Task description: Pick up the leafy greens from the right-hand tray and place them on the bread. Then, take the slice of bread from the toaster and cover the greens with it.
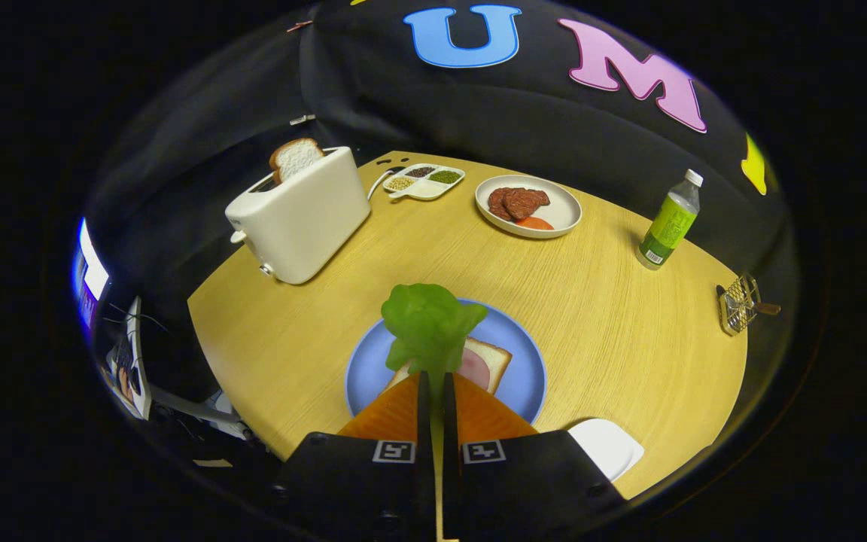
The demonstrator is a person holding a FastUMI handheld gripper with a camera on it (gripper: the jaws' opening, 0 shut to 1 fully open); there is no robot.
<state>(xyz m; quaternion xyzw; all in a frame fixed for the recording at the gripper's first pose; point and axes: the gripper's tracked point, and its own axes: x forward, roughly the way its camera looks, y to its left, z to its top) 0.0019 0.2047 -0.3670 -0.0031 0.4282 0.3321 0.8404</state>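
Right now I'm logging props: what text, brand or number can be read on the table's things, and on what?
Bottle label: too small and blurred to read.
Markers on the claw: square patterns, no words; its fingers are shut on the leafy greens.
Toaster: no text.

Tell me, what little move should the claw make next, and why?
Probably lower a touch and open. The claw is shut on the leafy greens, which hang over the bread with ham on the blue plate, so letting go should land them there.
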